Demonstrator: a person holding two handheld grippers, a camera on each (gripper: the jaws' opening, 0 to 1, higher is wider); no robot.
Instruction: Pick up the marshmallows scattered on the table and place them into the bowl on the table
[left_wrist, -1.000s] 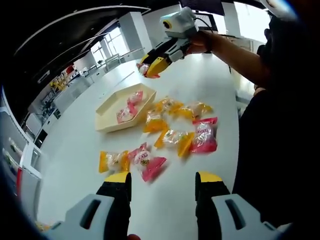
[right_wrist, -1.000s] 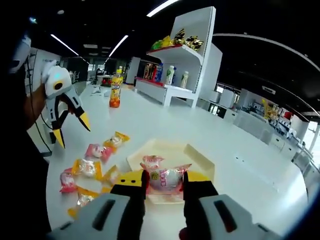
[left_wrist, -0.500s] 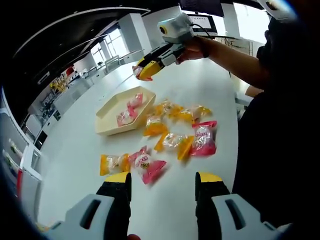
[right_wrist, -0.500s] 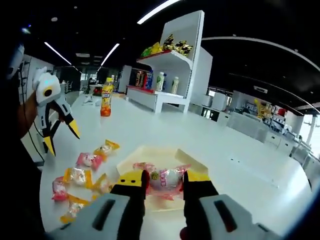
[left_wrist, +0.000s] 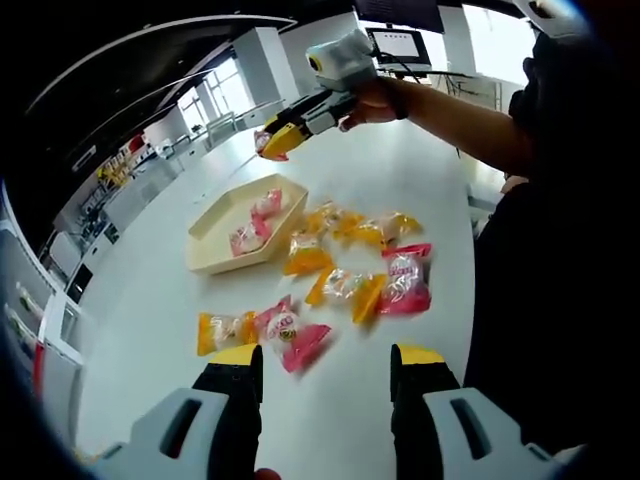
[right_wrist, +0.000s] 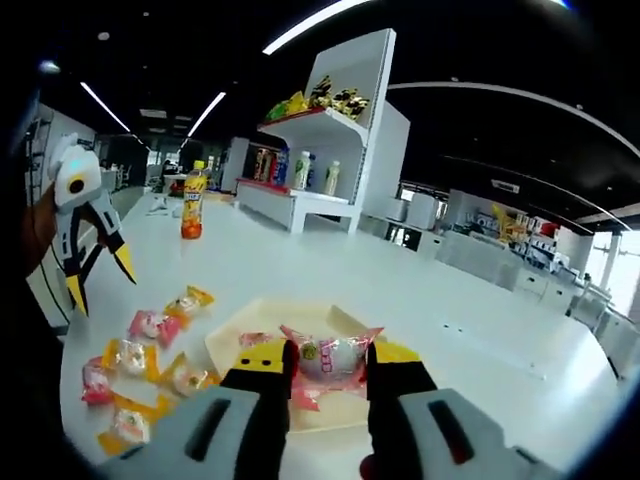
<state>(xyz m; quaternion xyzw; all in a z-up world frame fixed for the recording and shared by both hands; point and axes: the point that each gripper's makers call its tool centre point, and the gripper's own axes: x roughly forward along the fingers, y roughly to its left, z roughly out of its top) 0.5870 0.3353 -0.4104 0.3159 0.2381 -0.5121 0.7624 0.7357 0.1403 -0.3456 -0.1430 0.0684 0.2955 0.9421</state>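
A beige hexagonal bowl sits on the white table with two pink marshmallow packets in it. Several yellow and pink packets lie scattered beside it, among them a pink one and a yellow one nearest my left gripper. That gripper hovers open with nothing between its fingers, and in the right gripper view the left gripper hangs at the left. My right gripper is shut on a pink packet above the bowl. In the left gripper view the right gripper hangs just beyond the bowl.
An orange drink bottle stands far back on the table. Behind it rises a white shelf unit with goods. The person's arm and dark body fill the right side along the table edge. Loose packets lie left of the bowl.
My right gripper, still holding the pink packet, has shifted leftward past the bowl in the left gripper view. My left gripper has stayed open and barely moved.
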